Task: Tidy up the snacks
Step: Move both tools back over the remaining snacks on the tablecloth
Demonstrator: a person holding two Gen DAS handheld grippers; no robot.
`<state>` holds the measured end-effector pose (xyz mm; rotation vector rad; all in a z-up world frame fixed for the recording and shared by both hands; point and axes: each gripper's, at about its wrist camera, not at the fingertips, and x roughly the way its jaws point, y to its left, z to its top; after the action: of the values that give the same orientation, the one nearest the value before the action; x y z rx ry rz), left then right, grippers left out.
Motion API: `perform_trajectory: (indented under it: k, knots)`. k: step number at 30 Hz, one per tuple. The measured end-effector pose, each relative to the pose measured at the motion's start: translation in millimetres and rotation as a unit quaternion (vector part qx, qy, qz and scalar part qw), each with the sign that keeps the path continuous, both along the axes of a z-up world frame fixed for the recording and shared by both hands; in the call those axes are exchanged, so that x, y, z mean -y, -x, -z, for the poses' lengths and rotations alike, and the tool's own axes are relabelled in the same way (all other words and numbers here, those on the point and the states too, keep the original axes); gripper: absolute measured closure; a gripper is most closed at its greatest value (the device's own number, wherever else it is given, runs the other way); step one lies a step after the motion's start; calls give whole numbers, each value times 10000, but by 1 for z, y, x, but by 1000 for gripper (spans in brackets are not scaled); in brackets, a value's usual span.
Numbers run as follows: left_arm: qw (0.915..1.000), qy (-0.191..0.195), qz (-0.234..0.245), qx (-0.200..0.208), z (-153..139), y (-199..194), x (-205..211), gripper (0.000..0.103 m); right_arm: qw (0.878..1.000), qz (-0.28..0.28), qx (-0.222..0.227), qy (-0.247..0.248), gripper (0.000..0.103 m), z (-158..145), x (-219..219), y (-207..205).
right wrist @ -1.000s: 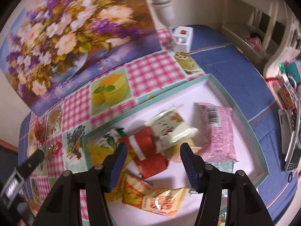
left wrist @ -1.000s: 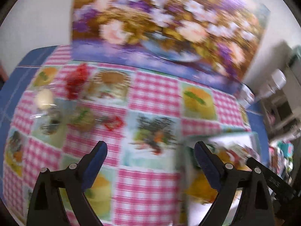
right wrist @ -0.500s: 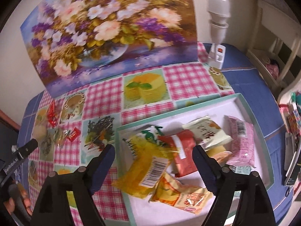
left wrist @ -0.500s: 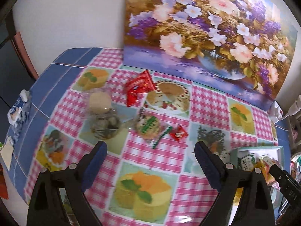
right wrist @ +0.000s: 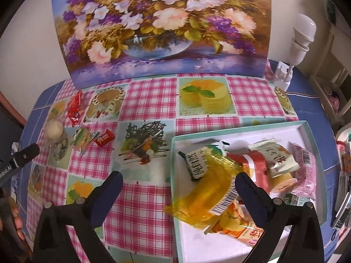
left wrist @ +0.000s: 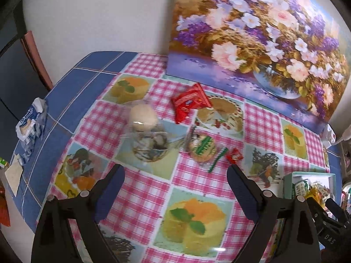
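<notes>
Lying inside tray (right wrist: 283, 125) rim, snacks (right wrist: 206, 195); tablecloth (right wrist: 151, 114) open.

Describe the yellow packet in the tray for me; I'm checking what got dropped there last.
The yellow packet is a crinkly, see-through yellow plastic wrapper with a white barcode label at its lower right end. It lies slanted at the near left of the white tray, its lower corner poking over the teal rim. It rests on an orange-printed packet and against a green-and-white packet. Nothing grips it.
</notes>
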<state>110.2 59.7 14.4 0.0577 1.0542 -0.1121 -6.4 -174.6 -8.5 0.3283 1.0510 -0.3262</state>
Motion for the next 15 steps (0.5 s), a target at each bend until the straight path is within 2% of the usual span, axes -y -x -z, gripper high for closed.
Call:
perform_trajectory:
  k: [5, 15]
  knots:
    - [9999, -19, -168, 11, 0, -5, -19, 9, 9999, -85, -86, 73, 0, 4, -11, -7]
    - [9990, 251, -352, -83, 6, -18, -46, 9, 9993, -341, -111, 140, 0, 14, -36, -24]
